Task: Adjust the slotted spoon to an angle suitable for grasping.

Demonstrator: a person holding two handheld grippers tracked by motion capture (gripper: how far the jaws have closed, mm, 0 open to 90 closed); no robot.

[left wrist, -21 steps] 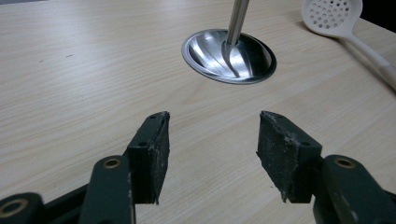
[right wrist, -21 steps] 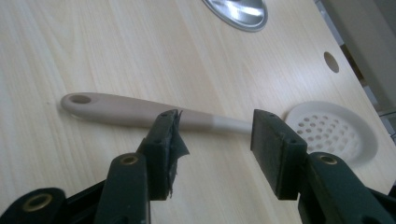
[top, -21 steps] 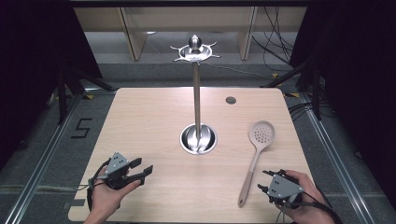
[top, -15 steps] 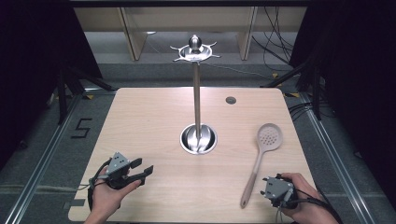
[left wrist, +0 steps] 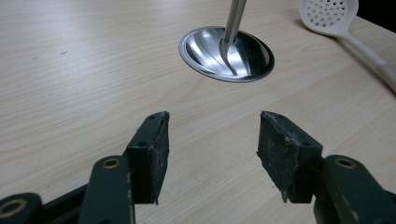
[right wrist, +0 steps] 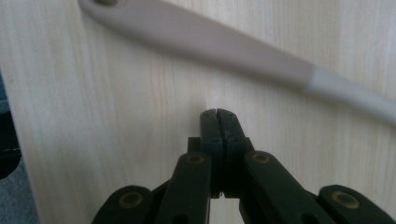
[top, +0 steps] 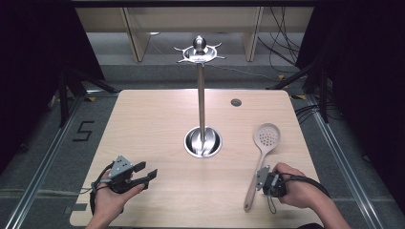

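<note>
High view gives me the whole worktop: a steel stand rises from a round dish base at the middle, and a pale slotted spoon lies to its right, bowl away from me, handle running back toward the near edge. My right gripper sits just beside that handle, low on the right; my left gripper rests near the left front corner, well apart from everything.

Right gripper view tells me what the overhead cannot: my fingers there are pressed together with nothing between them, tips on bare wood, and the spoon's handle crosses ahead of them, near but not touching.

Left gripper view shows those fingers spread wide over empty wood, pointing at the stand's base, with the spoon's perforated bowl at top right. The stand's pole stands between my left gripper and the spoon.
</note>
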